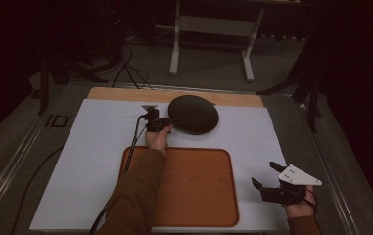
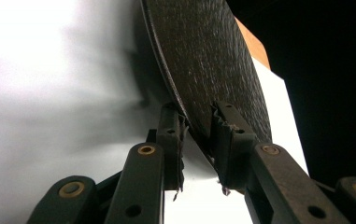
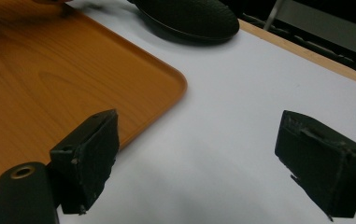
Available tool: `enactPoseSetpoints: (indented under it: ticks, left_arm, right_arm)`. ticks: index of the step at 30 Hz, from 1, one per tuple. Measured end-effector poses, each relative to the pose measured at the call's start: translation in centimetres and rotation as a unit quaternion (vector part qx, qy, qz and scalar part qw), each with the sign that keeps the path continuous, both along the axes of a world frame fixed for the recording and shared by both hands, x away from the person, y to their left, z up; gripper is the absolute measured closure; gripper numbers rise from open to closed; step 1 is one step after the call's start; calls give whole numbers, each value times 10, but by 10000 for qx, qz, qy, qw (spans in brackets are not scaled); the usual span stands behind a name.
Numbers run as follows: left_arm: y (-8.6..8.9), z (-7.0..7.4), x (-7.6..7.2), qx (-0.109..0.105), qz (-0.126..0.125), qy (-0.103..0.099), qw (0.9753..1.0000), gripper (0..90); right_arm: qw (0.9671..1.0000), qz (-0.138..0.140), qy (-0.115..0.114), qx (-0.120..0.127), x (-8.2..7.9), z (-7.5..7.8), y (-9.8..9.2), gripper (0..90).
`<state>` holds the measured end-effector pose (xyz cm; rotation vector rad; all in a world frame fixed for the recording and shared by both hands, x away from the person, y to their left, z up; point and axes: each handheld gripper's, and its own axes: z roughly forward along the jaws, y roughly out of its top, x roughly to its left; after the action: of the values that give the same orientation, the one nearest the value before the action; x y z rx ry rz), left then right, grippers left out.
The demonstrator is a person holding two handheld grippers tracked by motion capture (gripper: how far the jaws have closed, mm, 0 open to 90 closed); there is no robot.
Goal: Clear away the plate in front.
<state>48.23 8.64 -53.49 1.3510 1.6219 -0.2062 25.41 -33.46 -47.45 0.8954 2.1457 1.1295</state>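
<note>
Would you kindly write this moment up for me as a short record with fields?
Surface: white sheet on the table
Plate: dark round plate, beyond the tray's far edge
Tray: orange-brown tray, nothing on it
Left gripper: left gripper, jaws either side of the plate's rim, one above and one below
Right gripper: right gripper, jaws wide apart over the sheet to the right of the tray, holding nothing
</note>
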Motion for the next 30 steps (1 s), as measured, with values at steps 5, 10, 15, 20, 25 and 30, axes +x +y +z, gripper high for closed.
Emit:
enactPoseSetpoints:
  ticks: [5,10,15,20,25,30]
  left_arm:
    - [-6,-7,3,-223,137,80,9996,746]
    - [-16,-14,6,-491,310,209,9981,726]
    - [-23,-15,5,-768,455,323,9955,775]
    - [-23,-14,4,-1019,626,514,9915,827]
    - [-21,-11,2,-1214,641,588,9888,862]
    - [-17,-10,-1,-1352,669,826,9851,857]
  right_arm:
    - [10000,19,11,0,1,0,0,134]
    - [10000,41,14,-15,1,0,1,134]
    - [10000,48,10,-15,1,0,0,134]
    - [10000,48,10,-16,1,0,0,135]
    - [10000,34,12,-19,0,0,-1,134]
    - [10000,29,8,-21,0,0,-1,134]
